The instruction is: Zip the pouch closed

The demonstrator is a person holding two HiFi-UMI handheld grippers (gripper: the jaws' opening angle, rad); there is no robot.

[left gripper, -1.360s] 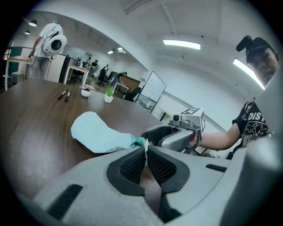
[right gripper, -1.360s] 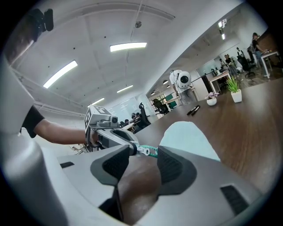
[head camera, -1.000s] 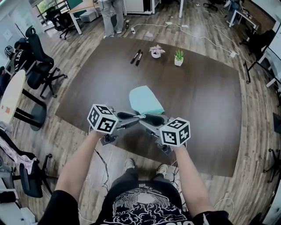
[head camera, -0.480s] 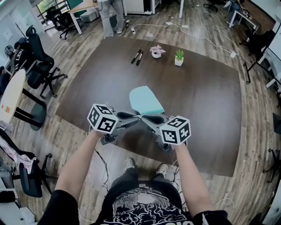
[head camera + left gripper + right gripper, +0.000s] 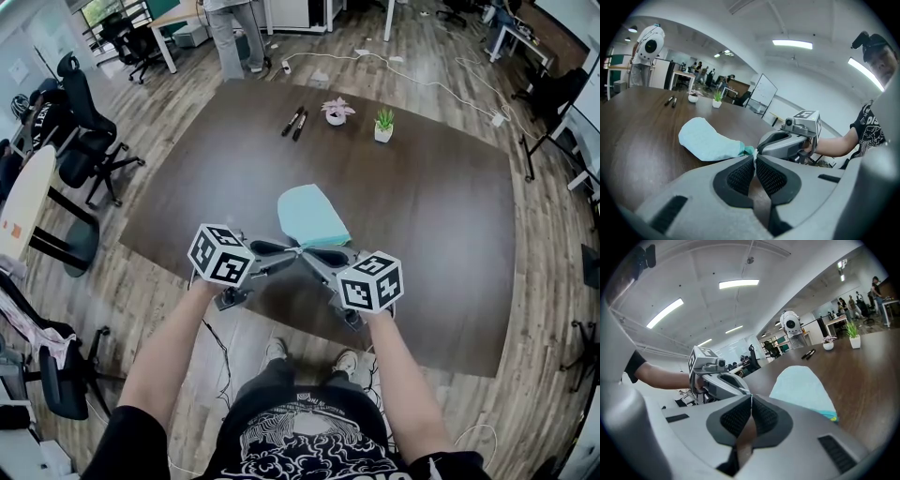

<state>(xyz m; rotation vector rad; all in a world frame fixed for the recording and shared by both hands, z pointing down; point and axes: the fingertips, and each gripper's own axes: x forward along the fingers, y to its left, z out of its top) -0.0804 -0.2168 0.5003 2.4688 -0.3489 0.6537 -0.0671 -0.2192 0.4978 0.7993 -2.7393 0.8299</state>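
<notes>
head view: steeply down over table [image 5: 450, 216] | gripper views: low, face-to-face, share pouch [image 5: 705, 140]

Table [image 5: 441, 216] bare around pouch [image 5: 309, 214]; pens [image 5: 294, 122] and plants [image 5: 382, 123] well beyond.

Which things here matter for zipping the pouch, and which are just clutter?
Job: pouch; left gripper, shut on the pouch's near end; right gripper, jaws just closed beside it, thin white sliver at the tips, unclear what.
Lying about: two markers; pink potted plant; green potted plant.
</notes>
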